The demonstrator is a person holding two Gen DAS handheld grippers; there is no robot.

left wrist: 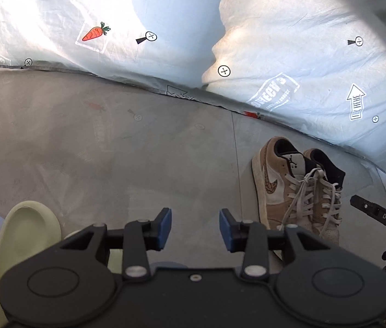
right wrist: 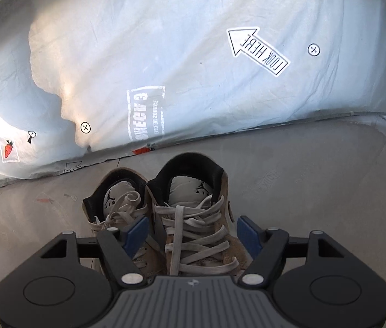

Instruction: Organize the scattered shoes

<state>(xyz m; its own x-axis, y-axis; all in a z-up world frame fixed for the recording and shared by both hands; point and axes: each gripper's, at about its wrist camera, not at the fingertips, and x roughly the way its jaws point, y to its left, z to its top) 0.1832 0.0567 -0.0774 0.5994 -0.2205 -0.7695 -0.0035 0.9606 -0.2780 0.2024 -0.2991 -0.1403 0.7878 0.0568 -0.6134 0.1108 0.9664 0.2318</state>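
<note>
Left claw (left wrist: pixel 195 229): blue pads apart, nothing between them, pale green slipper (left wrist: pixel 20 235) just beside.
Right claw (right wrist: pixel 193 236): spread wide, straddling one tan sneaker (right wrist: pixel 195 218) of the pair, pads apparently clear of it.

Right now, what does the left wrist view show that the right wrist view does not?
Only the left wrist view: the left gripper, open with nothing between its pads, a whole green slipper beside it, and part of the right gripper at the right edge.
Only the right wrist view: the right gripper, open around the nearer sneaker, and the arrow's words LOOK HERE.
Both: the tan sneaker pair side by side, the grey floor, the printed sheet.
</note>
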